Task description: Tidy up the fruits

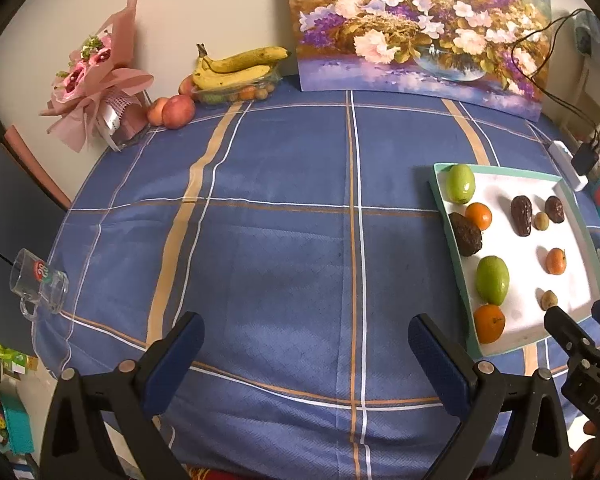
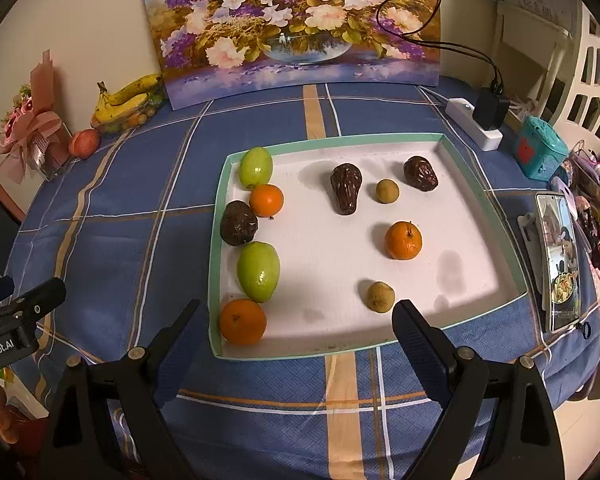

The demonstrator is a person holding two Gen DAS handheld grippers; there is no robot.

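While both claws hover over the blue plaid tablecloth [image 1: 284,208]:
Left gripper [image 1: 306,350]: spread wide, empty.
Right gripper [image 2: 296,330]: spread wide, empty.
Fruits: scattered inside shallow white green-rimmed tray [image 2: 328,252], five lining its left wall.

wall [image 2: 84,20]: cream, plain | table [image 1: 284,264]: blue plaid cloth | painting [image 2: 292,20]: leans on wall
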